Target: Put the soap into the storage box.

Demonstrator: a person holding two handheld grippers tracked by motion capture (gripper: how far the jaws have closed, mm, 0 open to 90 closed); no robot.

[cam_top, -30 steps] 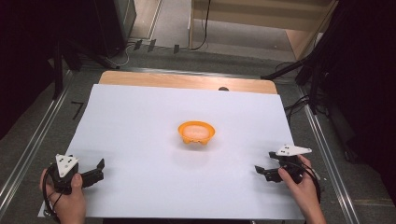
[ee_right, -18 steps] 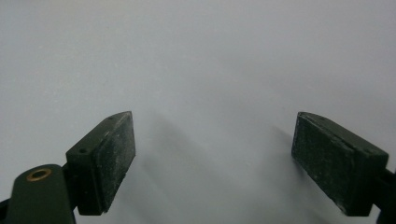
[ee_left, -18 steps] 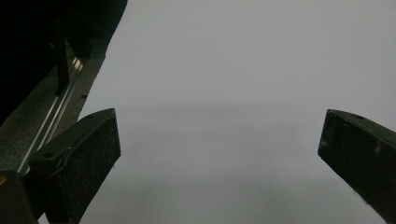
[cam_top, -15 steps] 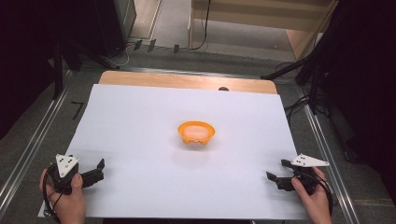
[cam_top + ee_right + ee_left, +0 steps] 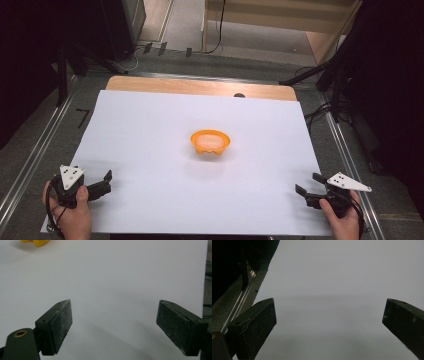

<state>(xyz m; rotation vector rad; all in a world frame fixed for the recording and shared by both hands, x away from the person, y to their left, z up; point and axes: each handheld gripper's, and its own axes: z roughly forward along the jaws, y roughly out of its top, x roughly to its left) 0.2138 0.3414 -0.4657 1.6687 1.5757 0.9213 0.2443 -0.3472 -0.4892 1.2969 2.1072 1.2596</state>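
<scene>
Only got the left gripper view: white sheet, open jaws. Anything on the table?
Observer: One orange bowl, mid-sheet, ahead and to the right of the left tool.
Operator: Where's the right tool?
Observer: The right tool is by the sheet's near right corner, jaws open, holding nothing.
Operator: Does its camera catch the bowl?
Observer: Just the bowl's edge, at the top left of the right gripper view.

The white table [image 5: 150, 130] is evenly lit from above; the surroundings are left dark, soft shadows are cast, and close-ups are slightly blurred.
</scene>
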